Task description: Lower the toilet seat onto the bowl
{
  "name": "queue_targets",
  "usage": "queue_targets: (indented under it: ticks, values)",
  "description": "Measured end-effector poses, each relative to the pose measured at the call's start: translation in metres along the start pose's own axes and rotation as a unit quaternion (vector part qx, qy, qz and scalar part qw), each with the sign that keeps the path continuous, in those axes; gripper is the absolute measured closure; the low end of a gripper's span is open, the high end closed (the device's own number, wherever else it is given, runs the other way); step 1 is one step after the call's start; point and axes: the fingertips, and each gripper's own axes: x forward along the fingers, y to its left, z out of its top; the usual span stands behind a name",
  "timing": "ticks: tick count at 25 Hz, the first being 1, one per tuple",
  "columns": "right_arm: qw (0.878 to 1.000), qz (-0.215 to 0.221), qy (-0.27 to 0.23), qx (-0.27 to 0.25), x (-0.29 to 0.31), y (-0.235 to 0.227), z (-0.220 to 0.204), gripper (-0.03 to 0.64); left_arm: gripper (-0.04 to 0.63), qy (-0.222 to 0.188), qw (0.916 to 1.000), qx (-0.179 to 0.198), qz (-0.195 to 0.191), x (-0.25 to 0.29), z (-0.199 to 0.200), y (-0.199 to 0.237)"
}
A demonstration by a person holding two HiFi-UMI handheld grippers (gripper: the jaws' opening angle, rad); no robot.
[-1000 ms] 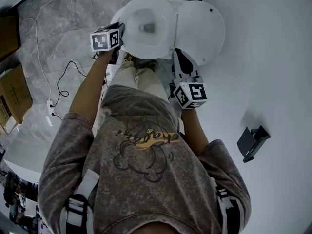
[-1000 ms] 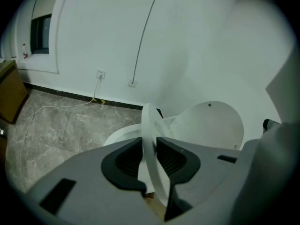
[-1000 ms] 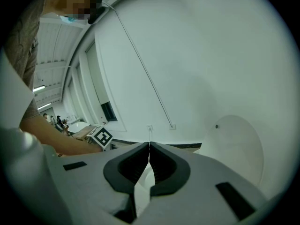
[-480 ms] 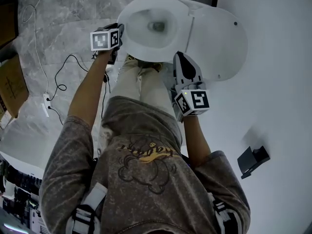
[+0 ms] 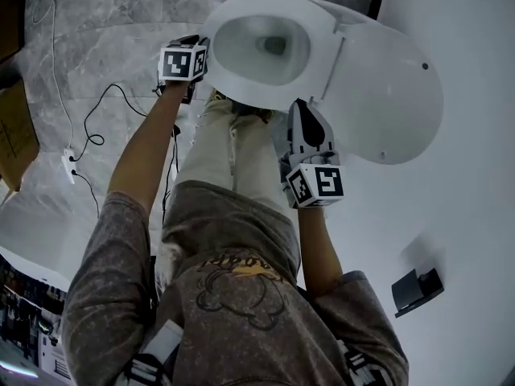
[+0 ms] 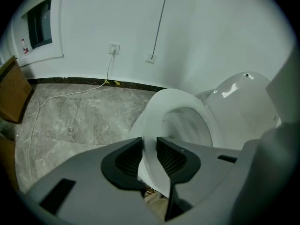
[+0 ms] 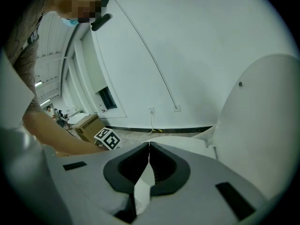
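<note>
- The toilet seat (image 5: pixel 323 55), one white ring, lies over the single bowl where the grey stone floor (image 5: pixel 105 22) meets the white wall; I cannot tell whether it sits flat on the bowl.
- One lid (image 5: pixel 386 95) stands open behind it, toward the wall.
- There are two grippers, each carrying one marker cube.
- The left gripper (image 6: pixel 149 144) has its jaws a narrow way apart and clamped on the seat's front-left edge, one ribbed pad on each face of the white rim. Its cube (image 5: pixel 183 61) sits just beside the ring.
- The right gripper (image 5: pixel 301 107) points at the toilet's near right side, close under the hinge end of the lid. Its jaws are closed, the two tips meeting, and I see nothing held between them. Its cube (image 5: pixel 320 183) is at the person's wrist.
- The person stands right at the front of the bowl, in pale trousers (image 5: pixel 221 147) and a grey printed top.
- On the floor toward its left edge, well away from the toilet: one white cable (image 5: pixel 56 47), one black cable (image 5: pixel 105 127) and one cardboard box (image 5: pixel 16 131).
- One wall socket (image 6: pixel 114 48) sits above the dark skirting, with a cable hanging from it.
</note>
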Motion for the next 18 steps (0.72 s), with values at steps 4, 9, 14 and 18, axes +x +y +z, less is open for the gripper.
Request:
queue_targets:
  ticks: [4,9,14,18]
  values:
    - [1.0,-0.01,0.009,0.008,0.011,-0.007,-0.019,0.589,0.495,-0.002,0.9999,-0.007,0.008,0.022,-0.01,0.011]
    - [1.0,-0.005,0.021,0.01,0.021,-0.006,-0.042,0.589,0.499,-0.009,0.9997,-0.016,0.017,0.038,-0.015,0.02]
    - [1.0,-0.002,0.024,0.02,0.028,-0.003,-0.054,0.589,0.499,-0.004,0.9995,-0.017,0.026,0.051,-0.02,0.025]
    - [1.0,-0.001,0.02,0.019,0.024,-0.005,-0.053,0.589,0.499,-0.009,0.9994,-0.023,0.025,0.05,-0.019,0.025]
